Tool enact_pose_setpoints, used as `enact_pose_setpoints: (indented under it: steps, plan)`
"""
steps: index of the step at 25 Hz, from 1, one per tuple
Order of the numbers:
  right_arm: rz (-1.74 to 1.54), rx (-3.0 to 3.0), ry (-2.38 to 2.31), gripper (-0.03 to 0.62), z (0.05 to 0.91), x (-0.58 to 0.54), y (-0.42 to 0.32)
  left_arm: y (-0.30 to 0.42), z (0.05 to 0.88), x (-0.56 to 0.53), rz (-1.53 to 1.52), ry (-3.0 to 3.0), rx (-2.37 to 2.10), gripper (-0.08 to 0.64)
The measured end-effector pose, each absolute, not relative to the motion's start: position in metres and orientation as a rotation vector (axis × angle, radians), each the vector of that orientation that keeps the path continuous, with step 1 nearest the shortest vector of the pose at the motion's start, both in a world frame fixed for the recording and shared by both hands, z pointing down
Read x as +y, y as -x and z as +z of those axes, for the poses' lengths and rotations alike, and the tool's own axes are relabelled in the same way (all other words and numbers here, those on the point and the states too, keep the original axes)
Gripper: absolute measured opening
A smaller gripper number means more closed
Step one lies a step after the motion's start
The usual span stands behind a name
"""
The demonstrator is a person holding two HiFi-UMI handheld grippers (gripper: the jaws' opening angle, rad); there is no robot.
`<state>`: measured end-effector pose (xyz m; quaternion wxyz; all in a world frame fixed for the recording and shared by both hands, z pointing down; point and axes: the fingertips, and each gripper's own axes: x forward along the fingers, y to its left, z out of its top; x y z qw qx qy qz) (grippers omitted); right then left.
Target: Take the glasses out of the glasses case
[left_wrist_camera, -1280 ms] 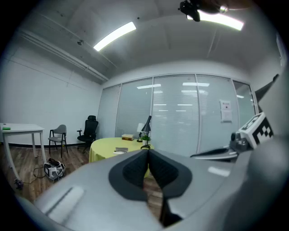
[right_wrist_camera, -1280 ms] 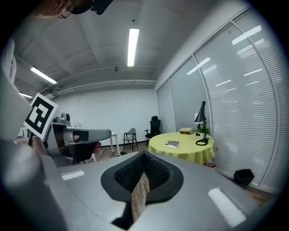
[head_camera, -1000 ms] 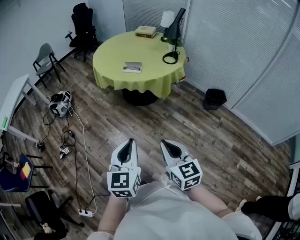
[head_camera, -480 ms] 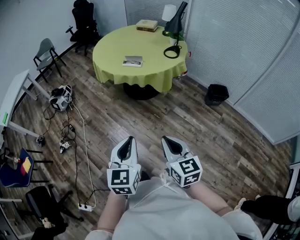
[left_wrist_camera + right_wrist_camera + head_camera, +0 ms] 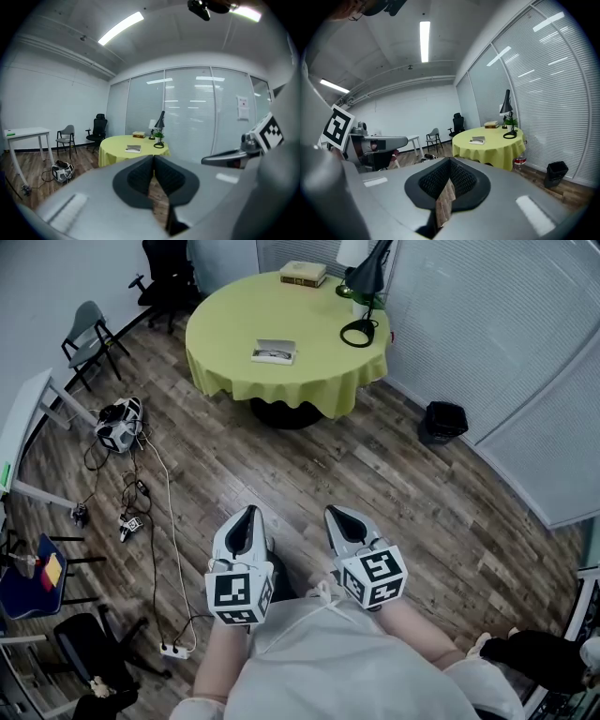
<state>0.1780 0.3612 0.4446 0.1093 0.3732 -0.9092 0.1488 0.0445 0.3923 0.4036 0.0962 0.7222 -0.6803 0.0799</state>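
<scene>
Left gripper (image 5: 248, 514) and right gripper (image 5: 338, 516), jaws closed on nothing, hang well apart from the round yellow table (image 5: 230, 320) across the plank floor (image 5: 375, 474), cables (image 5: 157, 512) left, bin (image 5: 442, 421) right; on it a desk lamp (image 5: 364, 292), books (image 5: 305, 274), then the glasses case (image 5: 274, 352).

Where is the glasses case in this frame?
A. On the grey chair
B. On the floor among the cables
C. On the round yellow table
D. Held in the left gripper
C: the glasses case lies on the yellow table across the room, while the left gripper and right gripper are shut on nothing.
</scene>
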Motion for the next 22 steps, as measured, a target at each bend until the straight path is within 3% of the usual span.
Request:
enact_pose_setpoints:
  steps: [22]
  plan:
    - [0.506,-2.536,-1.275,0.000,0.438,0.146,0.059,0.214,0.389,0.155,0.199,-2.226,-1.844,0.006]
